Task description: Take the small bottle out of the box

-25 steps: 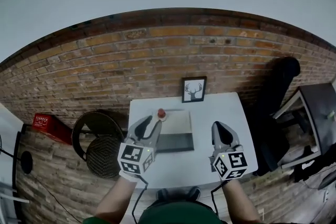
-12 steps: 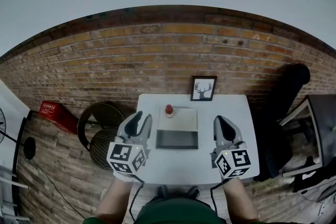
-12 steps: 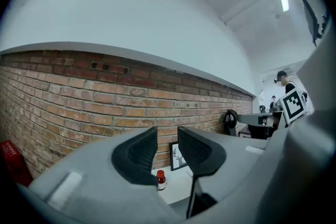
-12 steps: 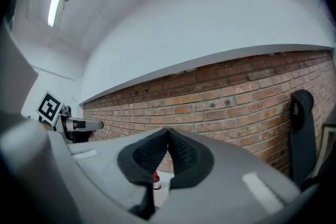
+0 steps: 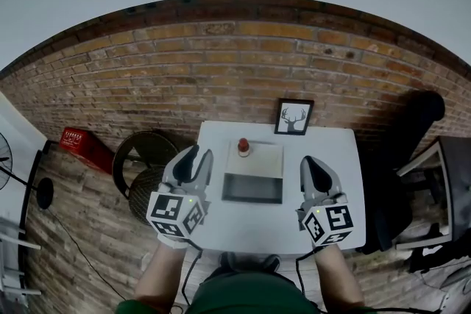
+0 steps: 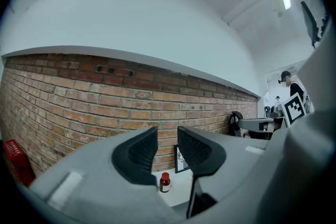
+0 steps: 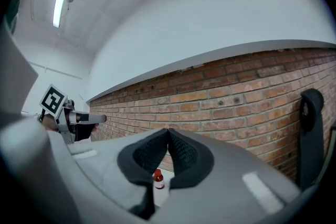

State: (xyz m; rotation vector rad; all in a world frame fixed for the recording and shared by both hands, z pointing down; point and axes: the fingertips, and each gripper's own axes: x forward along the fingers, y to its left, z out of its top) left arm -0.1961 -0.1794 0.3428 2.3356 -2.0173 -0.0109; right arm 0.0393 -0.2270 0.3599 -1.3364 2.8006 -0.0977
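Deer picture (image 5: 294, 116), brick wall (image 5: 221, 62), red crate (image 5: 86, 148)

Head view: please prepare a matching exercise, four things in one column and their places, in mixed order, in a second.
Things: 1 small bottle; 2 framed deer picture; 3 red crate; 4 black chair.
Places: A on the floor, left of the table; B standing on the table, red cap; C right of the table; D table's far edge, before the brick wall.
Pairs: 1-B; 2-D; 3-A; 4-C.
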